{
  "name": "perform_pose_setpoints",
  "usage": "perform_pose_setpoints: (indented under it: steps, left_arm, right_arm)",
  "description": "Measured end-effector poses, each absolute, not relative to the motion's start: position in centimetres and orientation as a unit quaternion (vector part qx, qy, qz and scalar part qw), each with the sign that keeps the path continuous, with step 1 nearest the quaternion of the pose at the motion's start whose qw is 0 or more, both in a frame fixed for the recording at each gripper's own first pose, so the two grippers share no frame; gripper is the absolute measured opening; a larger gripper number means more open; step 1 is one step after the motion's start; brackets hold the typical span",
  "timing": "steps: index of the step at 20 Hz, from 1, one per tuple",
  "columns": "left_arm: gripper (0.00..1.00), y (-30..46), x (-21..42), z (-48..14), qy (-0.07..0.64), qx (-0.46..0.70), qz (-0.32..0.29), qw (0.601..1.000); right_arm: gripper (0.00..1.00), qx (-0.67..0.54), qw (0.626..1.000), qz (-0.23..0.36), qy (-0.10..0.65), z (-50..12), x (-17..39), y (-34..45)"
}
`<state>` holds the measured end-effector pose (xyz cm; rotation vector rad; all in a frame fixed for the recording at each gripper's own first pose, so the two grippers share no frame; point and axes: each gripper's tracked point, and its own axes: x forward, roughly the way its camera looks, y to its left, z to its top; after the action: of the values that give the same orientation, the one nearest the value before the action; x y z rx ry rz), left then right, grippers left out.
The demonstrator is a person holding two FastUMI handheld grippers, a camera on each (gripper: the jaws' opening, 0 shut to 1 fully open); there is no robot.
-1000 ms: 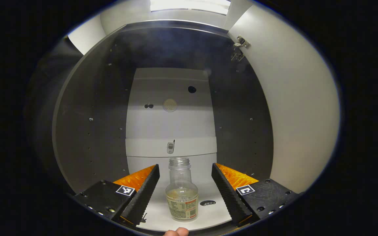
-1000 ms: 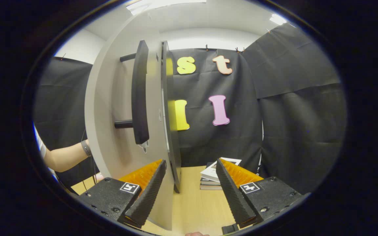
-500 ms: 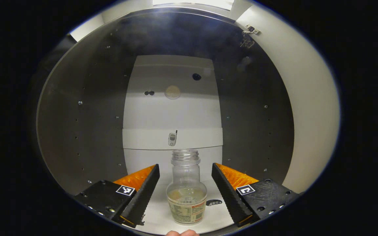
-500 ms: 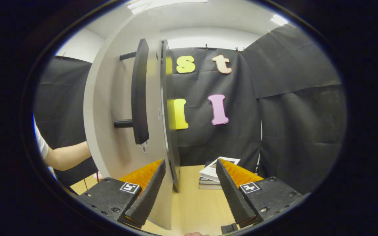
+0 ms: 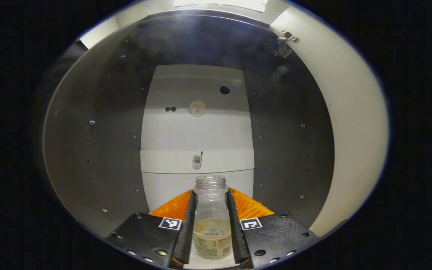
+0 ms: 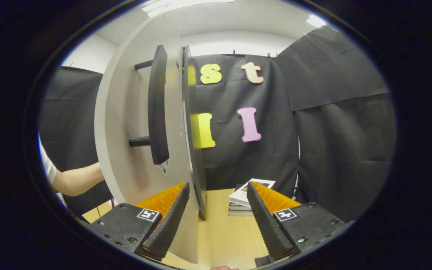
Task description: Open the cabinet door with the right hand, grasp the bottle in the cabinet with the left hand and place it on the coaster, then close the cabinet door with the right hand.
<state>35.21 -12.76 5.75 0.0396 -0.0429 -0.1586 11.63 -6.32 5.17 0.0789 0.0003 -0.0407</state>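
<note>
Since half a second ago, the left gripper [image 5: 211, 228] has been closed from a wide spread onto the clear glass bottle [image 5: 211, 221], which is now clamped at its body between both fingers. The bottle is held upright on the white cabinet floor [image 5: 204, 263], near its front edge, its long axis vertical and its open mouth above the fingertips. A lift and a straight withdrawal toward the holder are judged to come next. The right gripper [image 6: 218, 221] is kept spread and empty beside the open cabinet door [image 6: 133, 150], its black bar handle [image 6: 158, 108] within reach.

Uncapped clear bottle [image 5: 211, 221] upright in cabinet [image 5: 99, 150]
</note>
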Motion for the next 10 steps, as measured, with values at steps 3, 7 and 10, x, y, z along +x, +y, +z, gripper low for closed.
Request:
perform_pose_setpoints:
  steps: [3,7,10]
  left_arm:
    - [0.4,-11.5,32.0,6.5,-0.032,0.018,-0.084,0.996]
    - [0.39,-8.4,26.7,6.4,-0.049,0.032,-0.066,0.996]
    - [0.39,-4.5,22.7,6.1,-0.076,0.053,-0.018,0.996]
  right_arm:
    - [0.96,0.037,0.999,-0.017,0.0,5.2,11.8,-6.3]
    - [0.96,0.036,0.999,-0.011,0.001,5.2,11.9,-6.2]
    - [0.96,0.035,0.999,-0.01,0.003,5.2,11.9,-6.3]
